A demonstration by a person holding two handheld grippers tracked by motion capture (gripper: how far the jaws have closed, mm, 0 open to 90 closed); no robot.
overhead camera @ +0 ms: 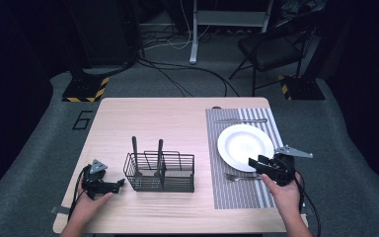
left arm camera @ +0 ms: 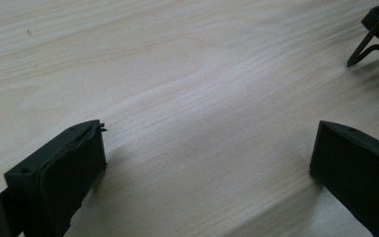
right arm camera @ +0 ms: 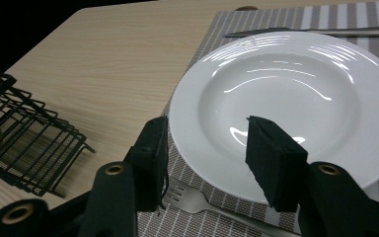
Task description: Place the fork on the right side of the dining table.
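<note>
Right hand-held gripper (right arm camera: 205,158), jaws apart and empty, hovers directly above the fork (right arm camera: 197,200), whose long axis runs along the plate's (overhead camera: 245,146) near rim; left hand-held gripper (overhead camera: 109,186), also apart, rests far off.

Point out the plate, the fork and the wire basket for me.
Plate (overhead camera: 244,144): high view, on its bare centre.
Fork (right arm camera: 190,196): right gripper view, on its tines below the plate's near rim.
Wire basket (overhead camera: 177,183): high view, on its near wall.
</note>
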